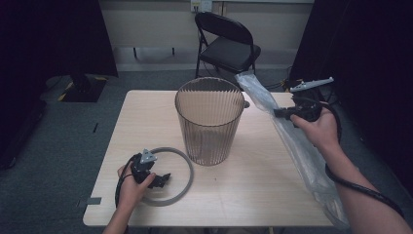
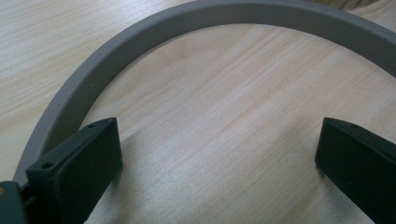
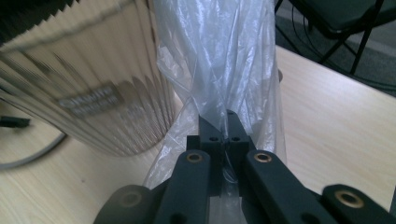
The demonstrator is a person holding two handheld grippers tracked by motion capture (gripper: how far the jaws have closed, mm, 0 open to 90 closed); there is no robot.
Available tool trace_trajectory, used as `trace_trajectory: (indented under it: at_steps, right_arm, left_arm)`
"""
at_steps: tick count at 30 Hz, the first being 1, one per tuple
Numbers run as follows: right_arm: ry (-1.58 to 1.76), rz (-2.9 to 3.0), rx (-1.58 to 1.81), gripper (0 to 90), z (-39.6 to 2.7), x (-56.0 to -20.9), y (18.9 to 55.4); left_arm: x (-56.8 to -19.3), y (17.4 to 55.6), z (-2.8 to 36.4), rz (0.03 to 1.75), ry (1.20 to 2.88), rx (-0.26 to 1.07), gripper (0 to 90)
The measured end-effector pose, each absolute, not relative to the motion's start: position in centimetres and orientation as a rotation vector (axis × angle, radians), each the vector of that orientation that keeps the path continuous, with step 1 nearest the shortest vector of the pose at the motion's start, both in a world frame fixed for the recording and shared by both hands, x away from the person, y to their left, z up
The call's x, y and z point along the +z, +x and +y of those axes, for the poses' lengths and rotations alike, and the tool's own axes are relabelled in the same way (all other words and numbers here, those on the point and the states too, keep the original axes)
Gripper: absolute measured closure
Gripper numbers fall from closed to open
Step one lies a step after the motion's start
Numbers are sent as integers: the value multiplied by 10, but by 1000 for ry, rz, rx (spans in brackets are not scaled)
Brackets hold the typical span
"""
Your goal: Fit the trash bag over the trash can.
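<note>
Fingers of my right gripper (image 3: 223, 135) were clenched on a fold of the clear plastic bag (image 1: 292, 141), held up beside the ribbed bin (image 1: 210, 122) at the table's (image 1: 253, 195) right edge, its tail draped over that edge. Left gripper (image 2: 219, 154) rested with jaws spread wide and nothing between them, just inside the grey ring (image 2: 140, 42) lying flat near the bin. Risk noted: thin film could slip or tear at the pinch, or snag the rim and tip the bin.
</note>
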State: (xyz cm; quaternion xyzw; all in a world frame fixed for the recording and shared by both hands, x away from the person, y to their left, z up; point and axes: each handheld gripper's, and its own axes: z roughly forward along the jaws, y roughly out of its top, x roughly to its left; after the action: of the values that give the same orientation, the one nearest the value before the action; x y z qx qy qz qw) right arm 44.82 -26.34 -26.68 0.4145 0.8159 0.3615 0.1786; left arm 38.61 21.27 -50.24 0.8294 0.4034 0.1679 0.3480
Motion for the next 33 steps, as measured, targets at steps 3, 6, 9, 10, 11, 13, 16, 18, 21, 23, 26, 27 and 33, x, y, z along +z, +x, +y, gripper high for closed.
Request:
trace_trajectory:
  at_steps: [3, 6, 9, 10, 11, 13, 16, 18, 21, 23, 26, 27, 33]
  right_arm:
    - [1147, 2296, 1051, 900, -259, -251, 447]
    - [1105, 2299, 1074, 900, -250, -234, 446]
    - [1056, 2320, 1096, 900, -236, -222, 443]
    - [1039, 2325, 1103, 900, -232, -219, 442]
    - [1019, 2338, 1115, 900, -224, -216, 441]
    - [986, 2355, 1136, 900, -212, -213, 438]
    - [912, 2396, 1154, 900, -191, -214, 434]
    - [892, 2413, 1175, 900, -180, -215, 433]
    - [866, 2448, 1175, 900, -163, -220, 435]
    - [859, 2470, 1169, 900, -155, -224, 437]
    - [846, 2491, 1170, 900, -146, -230, 440]
    - [839, 2489, 1176, 900, -144, -231, 441]
    - [839, 2527, 1204, 900, -132, -245, 446]
  left_arm:
    - [-502, 386, 213, 1044, 2154, 436, 0]
    - [-502, 386, 213, 1044, 2153, 436, 0]
    - [-502, 386, 213, 1046, 2151, 435, 0]
    - [-502, 386, 213, 1043, 2153, 436, 0]
    - [-502, 386, 213, 1043, 2154, 436, 0]
    - [-502, 386, 213, 1043, 2153, 437, 0]
    - [-502, 386, 213, 1044, 2154, 436, 0]
    - [-502, 386, 213, 1044, 2154, 436, 0]
    - [-502, 386, 213, 1046, 2153, 435, 0]
    - [-502, 386, 213, 1046, 2151, 436, 0]
    - [-502, 386, 213, 1046, 2153, 435, 0]
    - [-502, 386, 213, 1046, 2152, 435, 0]
    - [-502, 386, 213, 1044, 2154, 436, 0]
